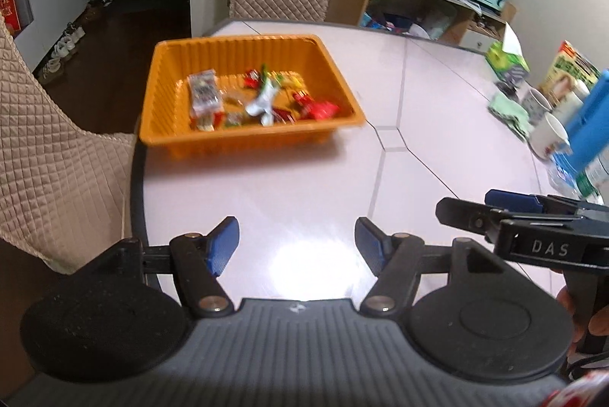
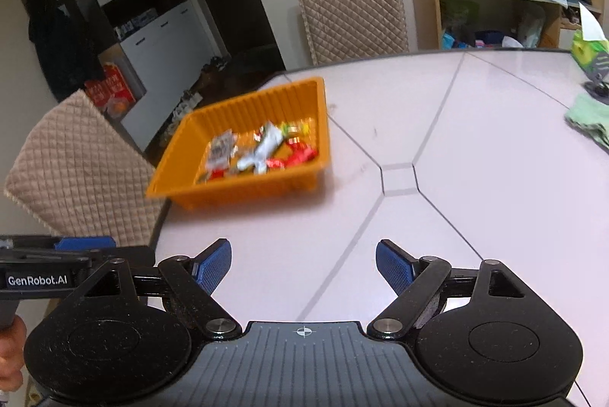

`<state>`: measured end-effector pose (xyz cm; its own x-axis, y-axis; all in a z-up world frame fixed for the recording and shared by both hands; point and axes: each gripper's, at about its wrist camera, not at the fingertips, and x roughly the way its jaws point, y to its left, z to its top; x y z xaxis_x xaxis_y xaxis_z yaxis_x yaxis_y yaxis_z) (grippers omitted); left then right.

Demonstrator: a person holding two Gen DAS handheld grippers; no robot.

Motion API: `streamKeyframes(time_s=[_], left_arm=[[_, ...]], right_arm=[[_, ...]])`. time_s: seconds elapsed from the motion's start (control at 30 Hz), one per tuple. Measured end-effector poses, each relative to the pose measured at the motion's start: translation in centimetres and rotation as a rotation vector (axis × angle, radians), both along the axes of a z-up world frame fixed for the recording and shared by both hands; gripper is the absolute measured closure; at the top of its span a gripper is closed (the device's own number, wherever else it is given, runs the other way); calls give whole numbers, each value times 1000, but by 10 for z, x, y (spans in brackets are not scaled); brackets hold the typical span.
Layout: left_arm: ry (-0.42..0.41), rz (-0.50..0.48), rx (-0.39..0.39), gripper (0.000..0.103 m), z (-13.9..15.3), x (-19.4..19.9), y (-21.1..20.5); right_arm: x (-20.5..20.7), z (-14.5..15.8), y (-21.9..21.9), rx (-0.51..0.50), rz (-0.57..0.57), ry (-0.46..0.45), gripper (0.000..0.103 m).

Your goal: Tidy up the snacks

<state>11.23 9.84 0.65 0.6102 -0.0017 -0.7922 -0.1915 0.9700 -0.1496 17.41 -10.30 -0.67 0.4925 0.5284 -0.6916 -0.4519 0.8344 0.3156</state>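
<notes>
While mugs [image 1: 548, 133] line the table's [image 1: 304, 186] edge, snacks [image 1: 262, 98] fill the tray [image 1: 167, 125].

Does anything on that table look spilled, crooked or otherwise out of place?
Nothing looks spilled. The snacks all lie inside the orange tray, none on the bare table. The tray does sit close to the table's edge by a chair, at a slant to that edge. Motion blur hides finer detail.
</notes>
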Motion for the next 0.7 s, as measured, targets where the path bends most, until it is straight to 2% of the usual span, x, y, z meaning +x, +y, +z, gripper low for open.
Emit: streamKeyframes(time_s=[0.37,0.7], left_arm=[[24,-19,-2,37,-5,-58,-55],[27,-17,11,35,-2,-91,-80]], right_arm=[[-63,4,-45,-55,22,17,20],[-95,4,-69,-69,36,16,20]])
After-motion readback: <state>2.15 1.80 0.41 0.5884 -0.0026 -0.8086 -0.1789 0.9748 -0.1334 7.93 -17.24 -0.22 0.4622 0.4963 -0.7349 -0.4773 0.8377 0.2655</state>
